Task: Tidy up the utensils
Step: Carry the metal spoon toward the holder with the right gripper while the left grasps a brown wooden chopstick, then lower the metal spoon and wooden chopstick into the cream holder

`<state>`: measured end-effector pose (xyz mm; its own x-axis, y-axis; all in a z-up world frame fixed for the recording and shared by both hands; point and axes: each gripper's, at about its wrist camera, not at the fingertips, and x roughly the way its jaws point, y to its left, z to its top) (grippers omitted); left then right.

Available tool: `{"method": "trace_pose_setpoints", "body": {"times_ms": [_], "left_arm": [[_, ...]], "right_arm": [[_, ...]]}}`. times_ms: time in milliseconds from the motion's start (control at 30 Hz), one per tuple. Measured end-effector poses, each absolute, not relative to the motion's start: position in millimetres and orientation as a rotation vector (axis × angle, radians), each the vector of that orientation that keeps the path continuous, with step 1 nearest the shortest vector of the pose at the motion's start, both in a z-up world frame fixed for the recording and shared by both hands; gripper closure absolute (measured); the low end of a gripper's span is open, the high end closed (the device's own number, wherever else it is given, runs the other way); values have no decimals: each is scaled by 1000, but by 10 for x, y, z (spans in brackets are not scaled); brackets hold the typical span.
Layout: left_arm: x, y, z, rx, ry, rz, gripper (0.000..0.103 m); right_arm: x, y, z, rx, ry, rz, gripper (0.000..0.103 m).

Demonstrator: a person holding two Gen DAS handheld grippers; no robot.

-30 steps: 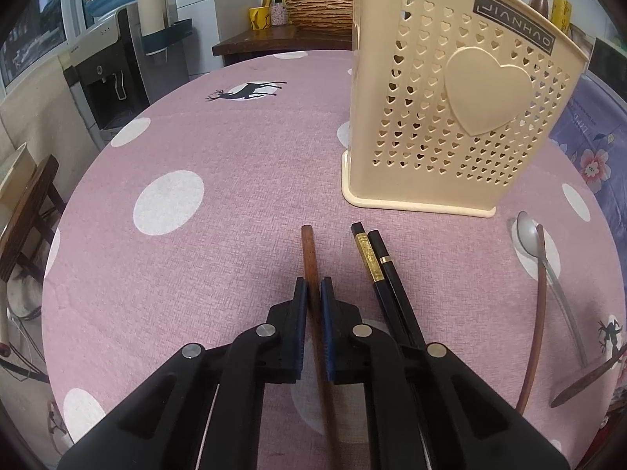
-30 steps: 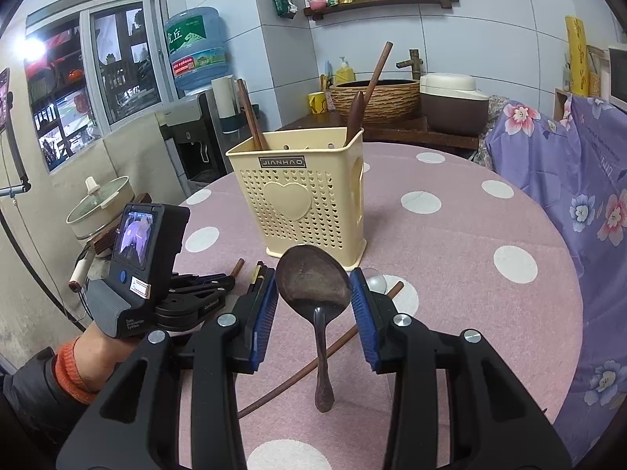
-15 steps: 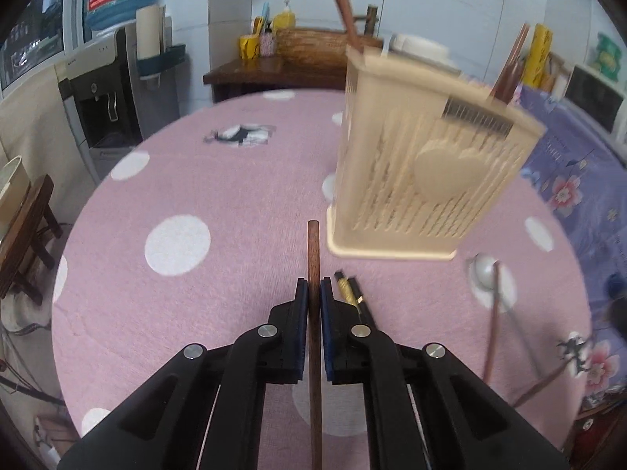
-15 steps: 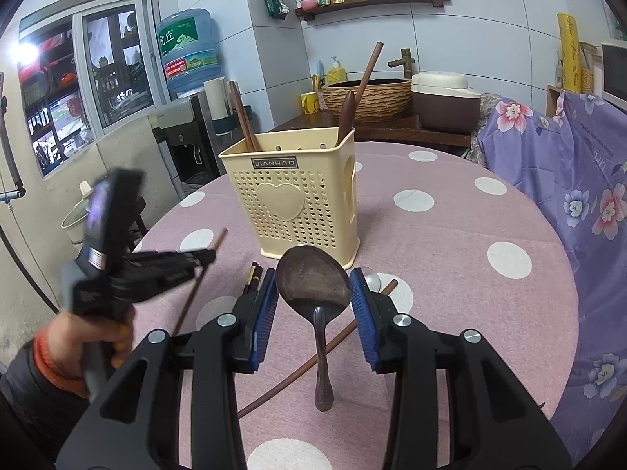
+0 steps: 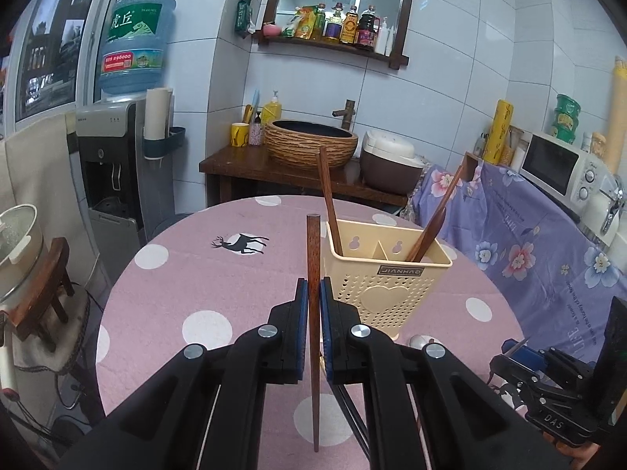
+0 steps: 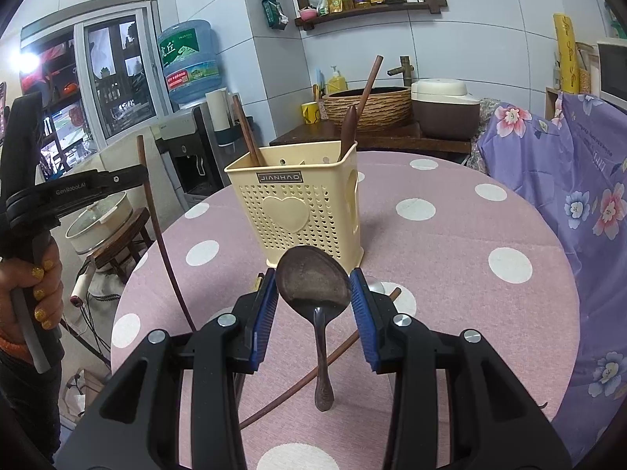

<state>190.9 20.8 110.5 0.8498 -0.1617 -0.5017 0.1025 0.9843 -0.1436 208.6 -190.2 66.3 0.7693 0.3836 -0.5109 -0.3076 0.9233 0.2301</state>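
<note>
the brown wooden chopstick (image 5: 312, 274) stands near upright in the air, just left of the cream holder (image 5: 386, 274), clamped between the jaws of the left gripper (image 5: 311, 329). this looks like the carry step. next it wants swinging over the holder's open top and lowering into a compartment. the right gripper (image 6: 312, 315) grasps the dark spoon (image 6: 313, 282) by its bowl, above the pink dotted surface (image 6: 450, 243).

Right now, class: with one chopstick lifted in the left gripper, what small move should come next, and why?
Probably carry the chopstick over the holder and lower it beside the one standing there. The left gripper is shut on it, clear of the table.
</note>
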Motion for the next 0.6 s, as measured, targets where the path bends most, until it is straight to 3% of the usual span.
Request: {"method": "trace_pose_setpoints", "body": {"times_ms": [300,600], "left_arm": [[1945,248,1230,-132,525,-183,96],[2165,82,2265,-120,354,-224,96]], "right_arm": [[2117,-1903,805,143,550,402,65],[2550,-1765,1755,112,350,413,65]]}}
